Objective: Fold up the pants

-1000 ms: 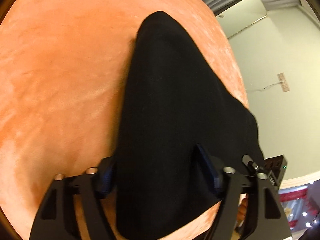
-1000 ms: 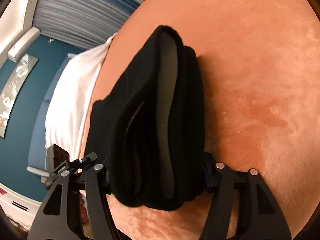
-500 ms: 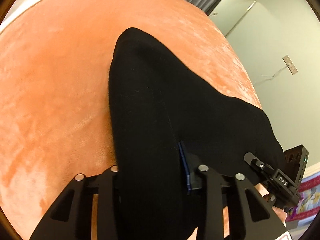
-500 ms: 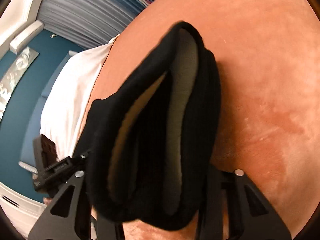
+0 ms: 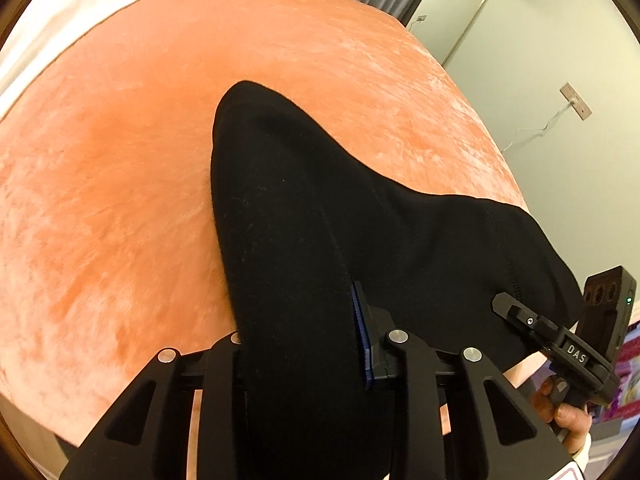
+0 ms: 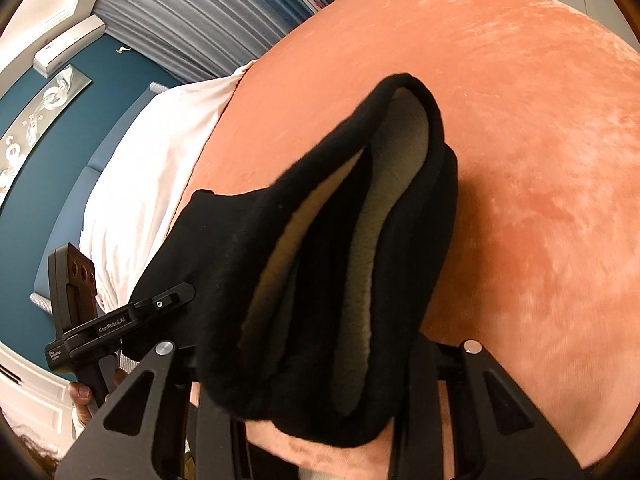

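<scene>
The black pants (image 5: 304,216) are a folded bundle, lifted at the near end over an orange plush bed cover (image 5: 120,160). My left gripper (image 5: 304,344) is shut on the bundle's near edge; its blue pad (image 5: 362,344) presses the cloth. In the right wrist view the pants (image 6: 320,264) show layered folds with a pale fleece lining. My right gripper (image 6: 312,364) is shut on that end; its fingers are mostly hidden by the cloth. Each view shows the other gripper beside the bundle, the right one (image 5: 560,344) and the left one (image 6: 120,320).
A white sheet (image 6: 152,168) covers the bed's far end, also in the left wrist view (image 5: 80,12). A blue headboard wall (image 6: 60,152) and grey curtains (image 6: 192,20) stand beyond. A pale wall with a socket (image 5: 576,100) borders the bed's right edge.
Both grippers have closed on the bundle and lifted its near end up and back. More of the bed now shows beneath, and the far tip of the pants trails on the cover.
</scene>
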A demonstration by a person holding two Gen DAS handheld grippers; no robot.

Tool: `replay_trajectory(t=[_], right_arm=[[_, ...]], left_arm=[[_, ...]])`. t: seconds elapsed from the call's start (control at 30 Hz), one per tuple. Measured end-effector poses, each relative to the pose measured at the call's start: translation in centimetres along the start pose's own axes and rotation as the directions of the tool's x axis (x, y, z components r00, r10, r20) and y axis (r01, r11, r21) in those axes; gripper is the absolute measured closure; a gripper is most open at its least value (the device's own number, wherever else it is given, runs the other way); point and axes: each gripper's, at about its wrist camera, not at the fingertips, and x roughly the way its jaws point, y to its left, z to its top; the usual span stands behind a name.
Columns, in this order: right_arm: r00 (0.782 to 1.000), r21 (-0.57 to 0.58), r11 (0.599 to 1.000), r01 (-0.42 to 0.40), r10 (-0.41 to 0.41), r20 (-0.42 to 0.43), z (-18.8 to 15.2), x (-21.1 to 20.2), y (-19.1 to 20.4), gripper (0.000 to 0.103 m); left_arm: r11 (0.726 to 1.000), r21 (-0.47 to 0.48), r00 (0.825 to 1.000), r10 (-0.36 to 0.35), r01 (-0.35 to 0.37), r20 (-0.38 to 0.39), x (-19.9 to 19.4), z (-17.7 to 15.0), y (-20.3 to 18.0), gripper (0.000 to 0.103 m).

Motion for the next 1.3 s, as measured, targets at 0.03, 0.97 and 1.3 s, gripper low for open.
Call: replay_trajectory(t=[0.03,0.97,1.3], right_arm=[[1.0,-0.01,1.0,0.001,-0.001,0.002,-0.3,-0.3,0.4,0.073],[0.944,-0.262,0.96,-0.102,0.176,0.28,11.8,-4.1,12.0,0.073],[0.903,-0.278,0.949,-0.149,0.245,0.352,23.4,2.4,10.6,0.072]], left_arm=[[1.0,0.005,1.0,0.001,-0.001,0.003,-0.4,-0.2,-0.2,0.078],[0.984,0.159,0.926,0.017,-0.083,0.378,-10.0,12.2,-4.3,0.083],[0.985,0.162,0.875,-0.031,-0.054,0.483,-5.2,23.3,-4.6,0.083]])
